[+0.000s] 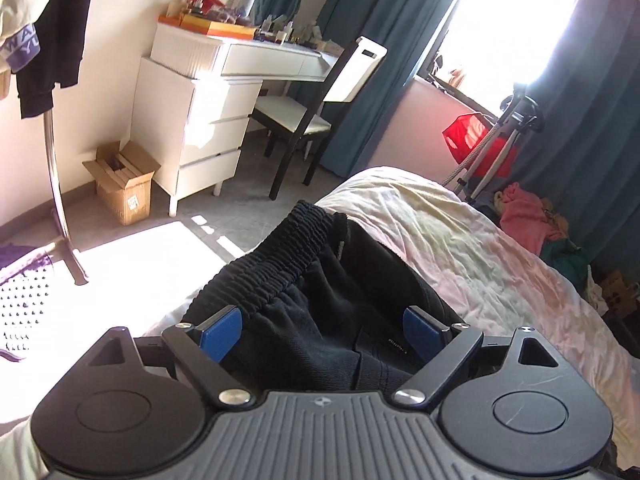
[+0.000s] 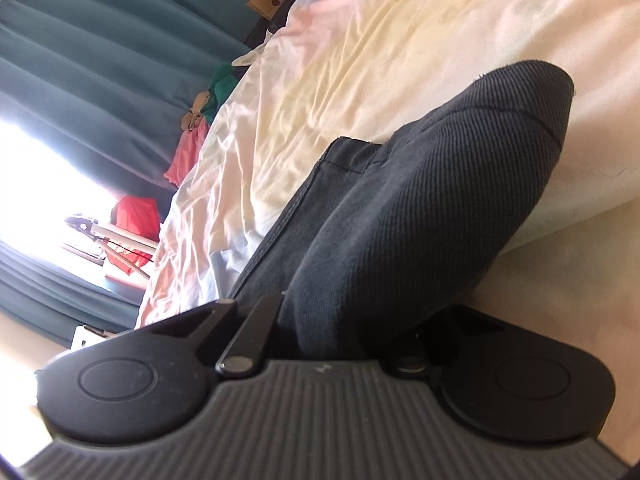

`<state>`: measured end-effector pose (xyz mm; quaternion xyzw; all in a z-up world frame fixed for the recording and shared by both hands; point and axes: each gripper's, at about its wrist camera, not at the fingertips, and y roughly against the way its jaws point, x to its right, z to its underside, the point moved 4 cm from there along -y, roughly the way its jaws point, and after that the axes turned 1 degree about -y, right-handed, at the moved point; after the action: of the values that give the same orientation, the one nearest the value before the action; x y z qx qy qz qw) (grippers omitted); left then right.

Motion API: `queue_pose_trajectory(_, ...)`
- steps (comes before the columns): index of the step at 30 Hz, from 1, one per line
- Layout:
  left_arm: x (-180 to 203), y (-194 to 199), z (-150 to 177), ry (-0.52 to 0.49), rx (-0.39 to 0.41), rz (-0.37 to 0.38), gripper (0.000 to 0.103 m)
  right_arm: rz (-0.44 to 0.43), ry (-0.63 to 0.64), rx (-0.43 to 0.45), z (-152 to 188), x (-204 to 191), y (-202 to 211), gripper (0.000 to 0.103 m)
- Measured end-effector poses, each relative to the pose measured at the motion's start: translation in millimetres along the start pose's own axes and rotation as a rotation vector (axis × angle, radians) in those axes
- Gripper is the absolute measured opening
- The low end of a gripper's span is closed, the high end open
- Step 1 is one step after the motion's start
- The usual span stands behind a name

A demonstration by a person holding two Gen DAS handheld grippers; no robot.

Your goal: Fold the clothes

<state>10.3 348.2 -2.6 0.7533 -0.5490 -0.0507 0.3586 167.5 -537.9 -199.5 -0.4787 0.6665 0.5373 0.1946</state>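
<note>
Left gripper [image 1: 322,330] stood wide open over black pants [image 1: 320,280], blue pads [image 1: 222,336] clear of cloth, nothing held. Pants lay bunched on pale bed sheet [image 1: 460,240] near bed's edge, gathered elastic waistband [image 1: 288,252] uppermost. Right gripper [image 2: 320,320] nearly shut, pinching ribbed dark fabric [image 2: 440,200] that draped away onto sheet. Judged: cloth soft, light, limp, would sag and slide; waistband thickest, firmest hold for left.
</note>
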Motion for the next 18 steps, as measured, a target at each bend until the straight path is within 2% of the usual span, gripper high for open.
queue_pose_trajectory(3, 44, -8, -1, -0.046, 0.023, 0.038, 0.090, -0.002, 0.000, 0.000, 1, 0, 2, 0.011)
queue_pose_trajectory(9, 143, -62, 39, -0.126, -0.037, 0.188, 0.090, -0.009, -0.043, 0.017, 2, 3, 4, 0.011)
queue_pose_trajectory(14, 219, -110, 84, -0.306, -0.035, 0.206, 0.090, -0.013, -0.064, 0.037, 5, 4, 7, 0.011)
queue_pose_trajectory(16, 240, -126, 103, -0.358, -0.038, 0.208, 0.090, -0.017, -0.067, 0.040, 5, 4, 8, 0.011)
queue_pose_trajectory(18, 244, -142, 121, -0.386, -0.059, 0.194, 0.090, -0.022, -0.069, 0.044, 5, 3, 11, 0.011)
